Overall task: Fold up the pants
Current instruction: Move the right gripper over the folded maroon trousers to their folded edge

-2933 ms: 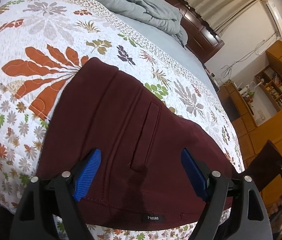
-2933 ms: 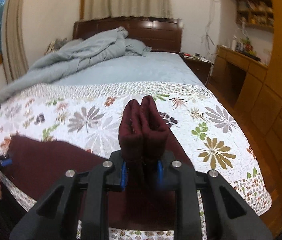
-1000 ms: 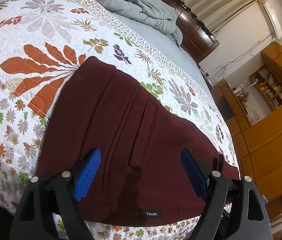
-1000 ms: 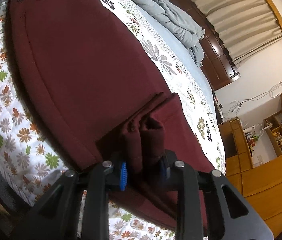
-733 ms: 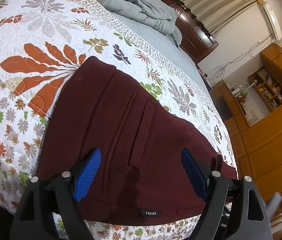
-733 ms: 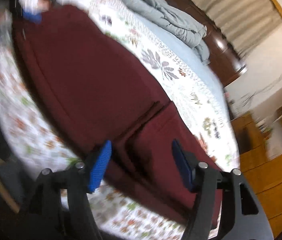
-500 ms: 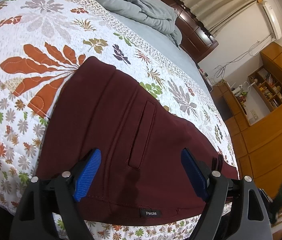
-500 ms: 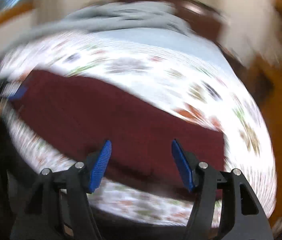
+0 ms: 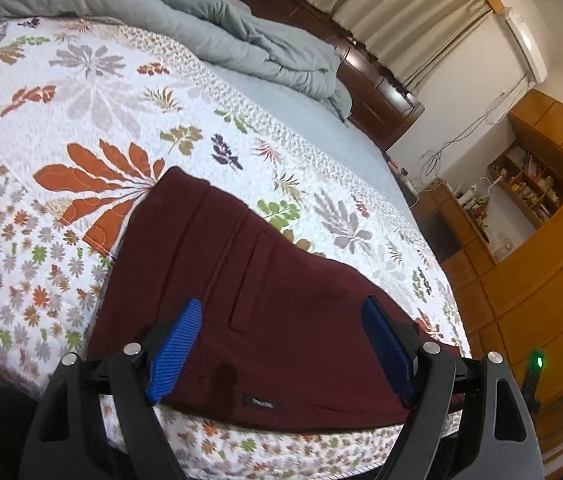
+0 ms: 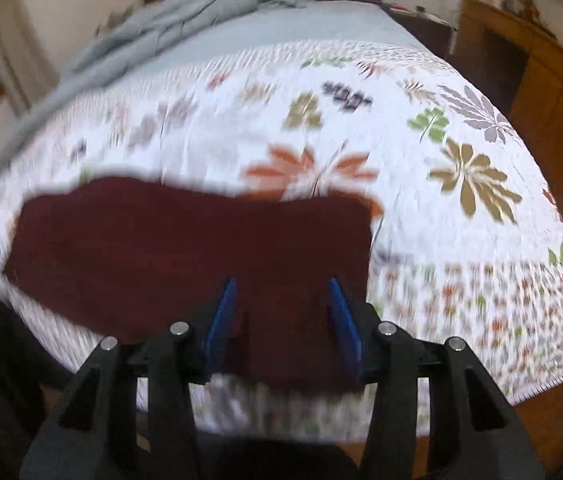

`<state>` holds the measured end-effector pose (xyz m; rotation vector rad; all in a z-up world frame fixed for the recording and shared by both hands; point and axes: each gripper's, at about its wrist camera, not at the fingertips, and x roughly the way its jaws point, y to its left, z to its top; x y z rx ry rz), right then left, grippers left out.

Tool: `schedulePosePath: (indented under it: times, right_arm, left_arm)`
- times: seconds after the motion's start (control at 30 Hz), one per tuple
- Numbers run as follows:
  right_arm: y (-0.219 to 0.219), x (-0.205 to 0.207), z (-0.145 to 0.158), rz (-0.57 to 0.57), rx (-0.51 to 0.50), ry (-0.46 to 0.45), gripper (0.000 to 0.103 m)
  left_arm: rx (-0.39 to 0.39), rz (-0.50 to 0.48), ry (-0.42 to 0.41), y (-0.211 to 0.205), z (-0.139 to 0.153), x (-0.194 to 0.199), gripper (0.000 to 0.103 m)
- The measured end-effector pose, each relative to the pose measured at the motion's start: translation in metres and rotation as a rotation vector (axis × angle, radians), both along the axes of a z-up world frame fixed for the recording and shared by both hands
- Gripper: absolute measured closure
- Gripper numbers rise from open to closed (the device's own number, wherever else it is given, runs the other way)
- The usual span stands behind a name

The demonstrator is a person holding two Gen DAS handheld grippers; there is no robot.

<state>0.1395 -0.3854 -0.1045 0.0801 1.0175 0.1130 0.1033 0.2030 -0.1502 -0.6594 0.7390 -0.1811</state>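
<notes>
Since a second ago my right gripper [image 10: 282, 316] has let go of the bunched leg end it was pinching, and its blue pads now sit spread apart with nothing between them, hovering over the near edge of the dark maroon pants [image 10: 185, 248]. That view is smeared with motion blur, so I can't tell whether the pads brush the fabric.

My left gripper [image 9: 281, 354] is about where it was, jaws wide apart and holding nothing, its blue ribbed fingers [image 9: 171, 354] straddling the waist end of the pants [image 9: 265, 308] near the small sewn label.

Pants lie flat on the white quilt with the leaf and flower print [image 9: 81, 120], along the near edge of the bed, welt pocket facing up. Further back a rumpled grey duvet [image 9: 241, 40] is piled against the dark wooden headboard [image 9: 365, 88].
</notes>
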Motion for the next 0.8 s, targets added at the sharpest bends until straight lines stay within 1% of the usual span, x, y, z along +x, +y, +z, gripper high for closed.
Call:
schedulePosePath:
  times: [0.07, 0.13, 0.17, 0.2, 0.23, 0.27, 0.33, 0.43, 0.5, 0.57, 0.6, 0.63, 0.67, 0.7, 0.77, 0.8]
  right_arm:
    - [-0.012, 0.027, 0.001, -0.017, 0.035, -0.006, 0.054]
    - [-0.024, 0.061, -0.017, -0.03, 0.105, 0.06, 0.054]
    - [-0.028, 0.07, -0.027, -0.037, 0.118, 0.092, 0.055]
    - [-0.03, 0.08, -0.043, -0.048, 0.113, 0.146, 0.057]
    - [-0.03, 0.082, -0.047, -0.047, 0.105, 0.153, 0.057]
    - [-0.026, 0.081, -0.047, -0.035, 0.084, 0.145, 0.057]
    - [-0.023, 0.073, -0.036, -0.029, 0.063, 0.109, 0.058]
    - [-0.028, 0.047, -0.018, -0.043, 0.112, 0.058, 0.058]
    - [-0.029, 0.024, -0.012, -0.04, 0.123, 0.053, 0.058]
    - [-0.03, 0.007, -0.013, -0.041, 0.129, 0.067, 0.056]
    - [-0.028, -0.001, -0.017, -0.038, 0.132, 0.085, 0.051]
    - [-0.025, -0.004, -0.025, -0.031, 0.127, 0.113, 0.048]
    - [-0.021, -0.005, -0.035, -0.018, 0.114, 0.158, 0.045]
    - [-0.015, -0.006, -0.047, 0.001, 0.069, 0.209, 0.047]
    - [-0.002, -0.006, -0.045, 0.027, -0.018, 0.209, 0.047]
    - [0.008, -0.004, -0.034, 0.054, -0.031, 0.186, 0.047]
  left_arm:
    - [-0.015, 0.014, -0.002, 0.0, 0.004, -0.005, 0.021]
    - [-0.041, 0.03, 0.001, 0.001, 0.007, -0.01, 0.02]
    - [-0.047, 0.035, 0.005, 0.0, 0.007, -0.013, 0.02]
    - [-0.046, 0.039, 0.009, 0.0, 0.007, -0.015, 0.02]
    - [-0.047, 0.044, 0.015, 0.001, 0.007, -0.018, 0.02]
    - [-0.05, 0.048, 0.022, 0.001, 0.006, -0.02, 0.02]
    - [-0.061, 0.064, 0.045, 0.003, 0.001, -0.027, 0.02]
    - [-0.097, 0.09, 0.08, 0.005, -0.007, -0.037, 0.02]
    - [-0.115, 0.102, 0.108, 0.005, -0.014, -0.042, 0.02]
    - [-0.146, 0.126, 0.127, 0.007, -0.02, -0.047, 0.02]
    - [-0.183, 0.143, 0.141, 0.011, -0.025, -0.05, 0.021]
    - [-0.214, 0.152, 0.154, 0.013, -0.029, -0.052, 0.021]
    - [-0.24, 0.162, 0.163, 0.015, -0.032, -0.054, 0.021]
    - [-0.274, 0.176, 0.174, 0.019, -0.037, -0.057, 0.021]
    - [-0.328, 0.207, 0.192, 0.027, -0.043, -0.06, 0.021]
    - [-0.37, 0.222, 0.198, 0.032, -0.047, -0.061, 0.021]
